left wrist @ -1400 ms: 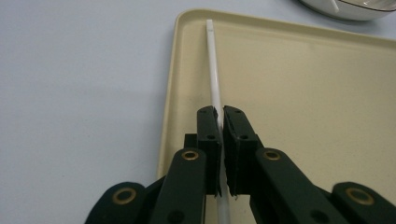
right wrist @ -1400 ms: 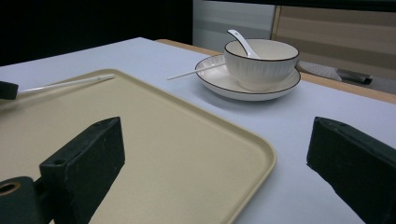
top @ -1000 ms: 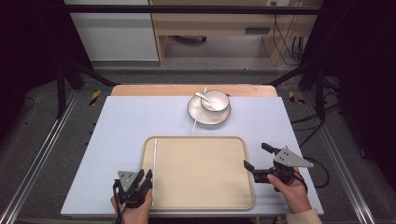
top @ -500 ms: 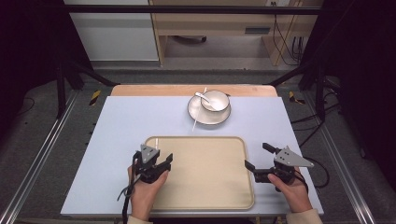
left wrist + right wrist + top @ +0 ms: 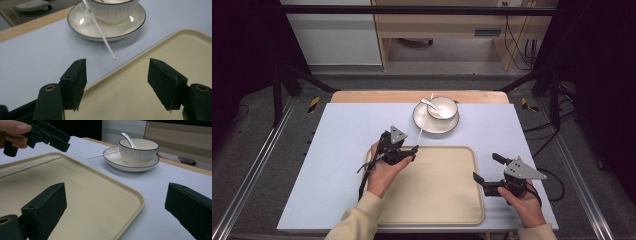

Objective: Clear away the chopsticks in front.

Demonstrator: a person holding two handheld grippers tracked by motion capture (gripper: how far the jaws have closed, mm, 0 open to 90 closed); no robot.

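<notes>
A beige tray [image 5: 447,200] lies at the table's near middle. Beyond it a white bowl [image 5: 443,108] with a spoon [image 5: 128,138] stands on a dark-rimmed plate [image 5: 426,125]. One white chopstick [image 5: 100,27] leans on the plate's rim, its tip pointing at the tray. A second chopstick [image 5: 32,166] lies inside the tray along its left side. My left gripper [image 5: 413,153] hovers open over the tray's far left corner, short of the leaning chopstick's tip. My right gripper [image 5: 485,166] is open at the tray's right edge, holding nothing.
The pale blue mat [image 5: 347,130] covers the table, with a wooden strip [image 5: 377,96] along the far edge. Metal frame rails [image 5: 257,170] run down both sides. Cables [image 5: 552,175] trail from the right gripper.
My left gripper has travelled from the tray's near left corner forward to its far left corner, toward the plate. The right gripper has stayed put.
</notes>
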